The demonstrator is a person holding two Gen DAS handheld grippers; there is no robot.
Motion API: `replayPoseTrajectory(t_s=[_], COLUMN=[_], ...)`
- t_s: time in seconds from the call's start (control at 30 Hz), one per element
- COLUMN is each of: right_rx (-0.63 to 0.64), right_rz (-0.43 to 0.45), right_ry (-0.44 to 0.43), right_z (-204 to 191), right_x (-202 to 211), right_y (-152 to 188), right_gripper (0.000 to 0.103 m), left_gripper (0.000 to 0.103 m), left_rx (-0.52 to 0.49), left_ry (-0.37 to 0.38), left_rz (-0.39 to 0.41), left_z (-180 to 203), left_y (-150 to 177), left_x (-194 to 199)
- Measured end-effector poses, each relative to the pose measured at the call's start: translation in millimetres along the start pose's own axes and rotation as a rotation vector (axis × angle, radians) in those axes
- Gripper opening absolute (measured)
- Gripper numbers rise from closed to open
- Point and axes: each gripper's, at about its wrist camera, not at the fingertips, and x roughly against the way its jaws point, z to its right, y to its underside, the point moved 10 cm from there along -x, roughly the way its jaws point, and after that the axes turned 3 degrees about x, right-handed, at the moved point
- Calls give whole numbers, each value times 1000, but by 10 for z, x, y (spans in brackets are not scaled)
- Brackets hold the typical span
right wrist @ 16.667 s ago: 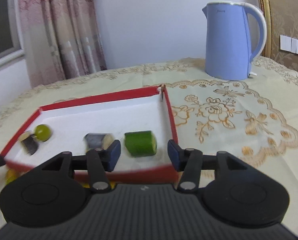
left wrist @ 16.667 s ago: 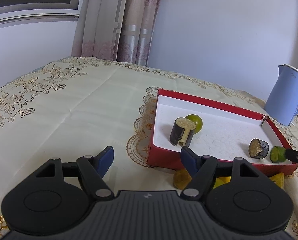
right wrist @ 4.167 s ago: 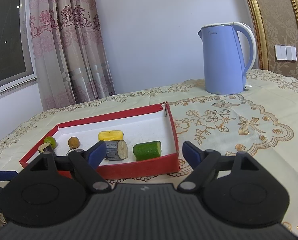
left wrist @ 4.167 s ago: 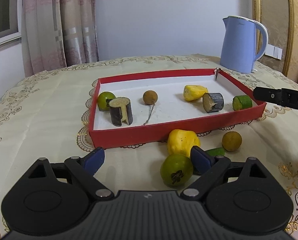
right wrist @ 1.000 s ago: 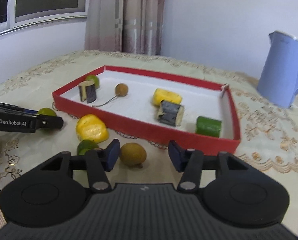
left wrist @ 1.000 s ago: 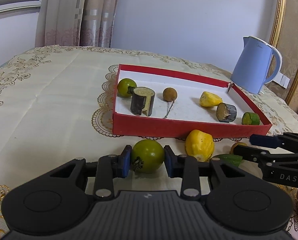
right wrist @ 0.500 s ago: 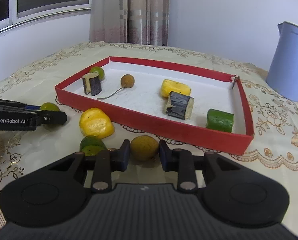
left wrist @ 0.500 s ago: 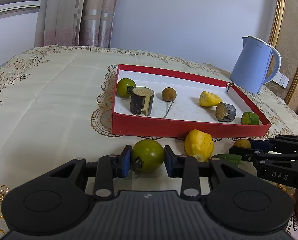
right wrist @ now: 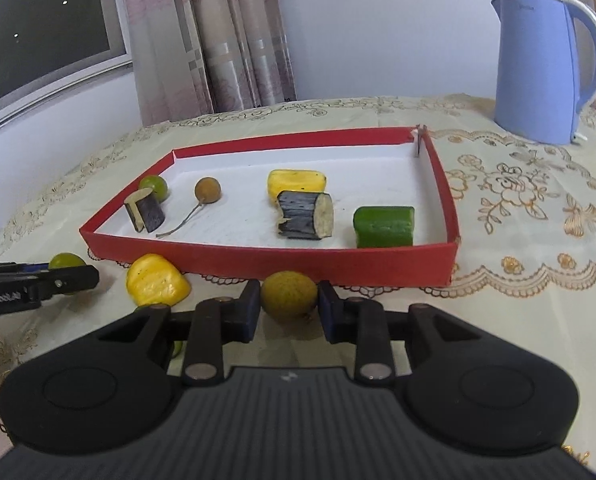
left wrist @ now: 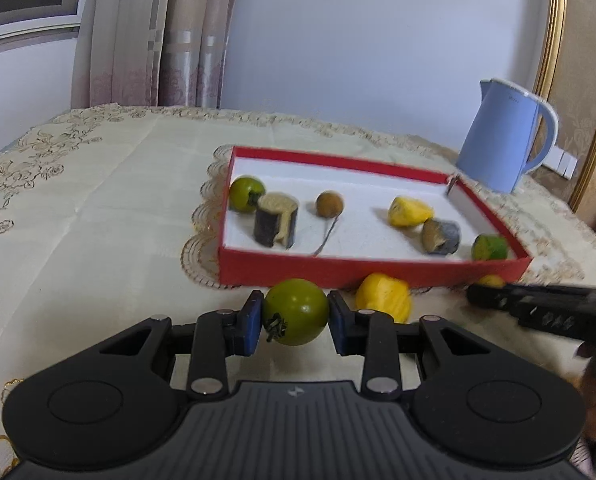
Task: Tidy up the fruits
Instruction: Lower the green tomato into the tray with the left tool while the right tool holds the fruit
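L gripper (left wrist: 296,316) clamping green fruit (left wrist: 296,311)

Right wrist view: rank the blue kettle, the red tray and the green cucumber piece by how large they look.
1. red tray, widest in frame.
2. blue kettle, though farther from the camera, so its true size against the tray is unsure.
3. green cucumber piece, clearly smallest.

Both views are evenly and softly lit, with only faint shadows cast beneath the red tray (right wrist: 266,258). Straight lines are bowed near the edges. The left wrist view is smeared, especially right of the kettle (left wrist: 497,136).
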Motion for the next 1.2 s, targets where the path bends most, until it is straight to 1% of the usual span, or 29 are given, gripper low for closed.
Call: replayPoseTrajectory(t_s=[0.13,0.23,0.33,0.43,0.53,0.63,0.8,0.93,1.07,1.1,1.17,1.2], right_rx=[0,-4,-16,-30,-35,-37,-40,-42,-41,-41,-41,-42], right_rz=[4,8,11,8,8,5,9,10,10,10,10,10], right_ry=[-1,0,2,3,3,0,-4,-7,-10,-11,-12,-12], right_z=[0,4,19,40,44,46,44,47,46,44,46,46], right_x=[1,11,22,16,10,5,6,5,2,2,4,3], right_y=[-5,-5,-4,-1,-3,1,3,4,3,3,1,1], right_gripper=[29,29,29,29,29,29,29,29,29,29,29,29], left_gripper=[33,33,33,33,33,33,33,33,34,36,46,49], left_rx=[-45,-65,-88,-102,-124,-137,-159,-179,-182,-181,-173,-172], left_ry=[-1,18,24,20,7,-2,-25,-47,-64,-69,-76,-72], left_rz=[55,86,116,118,104,66,-2,-47,-70,-70,-72,-75], left_z=[167,303,427,518,595,660,709,718,705,697,677,673], left_y=[-224,-405,-567,-667,-712,-703,-583,-468,-409,-406,-395,-393], left_x=[116,159,141,31,-167,-406,-765,-961,-1095,-1115,-1127,-1128])
